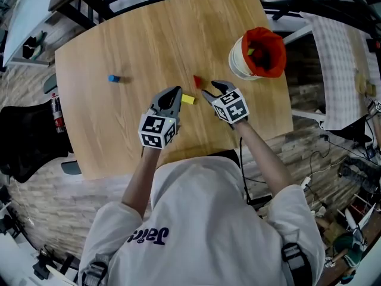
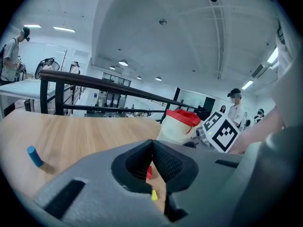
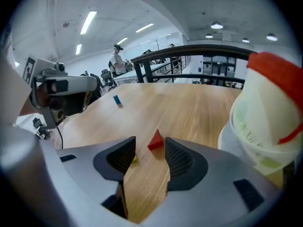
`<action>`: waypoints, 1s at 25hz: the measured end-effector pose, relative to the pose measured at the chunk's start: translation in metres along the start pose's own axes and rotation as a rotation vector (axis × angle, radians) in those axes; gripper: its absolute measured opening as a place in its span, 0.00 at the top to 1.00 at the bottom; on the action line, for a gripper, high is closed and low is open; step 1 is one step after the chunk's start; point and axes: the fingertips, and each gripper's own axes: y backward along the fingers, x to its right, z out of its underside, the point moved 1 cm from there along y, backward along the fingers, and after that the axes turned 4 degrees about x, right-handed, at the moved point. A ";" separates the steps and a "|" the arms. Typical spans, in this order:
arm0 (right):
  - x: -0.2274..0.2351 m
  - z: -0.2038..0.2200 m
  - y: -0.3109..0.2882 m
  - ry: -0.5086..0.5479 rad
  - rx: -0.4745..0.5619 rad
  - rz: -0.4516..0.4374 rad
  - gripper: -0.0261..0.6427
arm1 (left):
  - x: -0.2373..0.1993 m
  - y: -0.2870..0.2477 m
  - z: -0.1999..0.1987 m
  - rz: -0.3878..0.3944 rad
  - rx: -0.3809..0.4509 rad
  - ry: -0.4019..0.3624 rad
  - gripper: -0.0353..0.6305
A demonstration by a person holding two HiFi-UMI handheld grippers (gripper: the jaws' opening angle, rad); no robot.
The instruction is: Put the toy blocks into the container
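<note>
Wooden table (image 1: 149, 34) (light grain, rounded corners) carries everything.

Count: 1 container (image 1: 238, 63), white-walled with a red liner; 3 toy blocks, all outside it: 1 red block (image 1: 197, 81), wedge-shaped, 1 yellow block (image 1: 188, 99) and 1 blue block (image 1: 114, 78); 2 grippers.

Positions, all taken from the container, head view: the red block lies to its left, near but apart. The yellow block lies just past the red one, farther from the container. The blue block is farthest, well apart across the table.

Left gripper (image 1: 176, 90): jaws pressed together at the tips, nothing between them. The tips sit just beside the yellow block, on its side away from the container.

Right gripper (image 1: 211, 89): jaws spread wide, pinching nothing. The red block stands just ahead of the opening and touches neither pad. The tips are on that block's container side.

Hard to make out:
- The container's contents. A small greenish patch shows inside the liner in the head view, but I cannot tell what it is.
- Right gripper view: the container is cut off at the right edge, and the yellow block is only a sliver behind 1 jaw.
- Left gripper view: the red and yellow blocks show only as slivers through the gap beneath the closed tips, and the container's base is hidden behind the gripper body.
</note>
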 end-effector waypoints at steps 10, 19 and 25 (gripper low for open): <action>0.004 0.020 -0.064 -0.182 0.049 0.153 0.64 | -0.002 -0.002 0.001 0.002 -0.008 0.004 0.94; 0.016 0.025 -0.084 -0.212 0.020 0.237 0.64 | -0.010 0.001 0.003 -0.009 -0.011 0.008 0.94; 0.011 0.025 -0.084 -0.189 0.012 0.239 0.72 | -0.010 0.002 0.001 -0.009 -0.001 0.013 0.94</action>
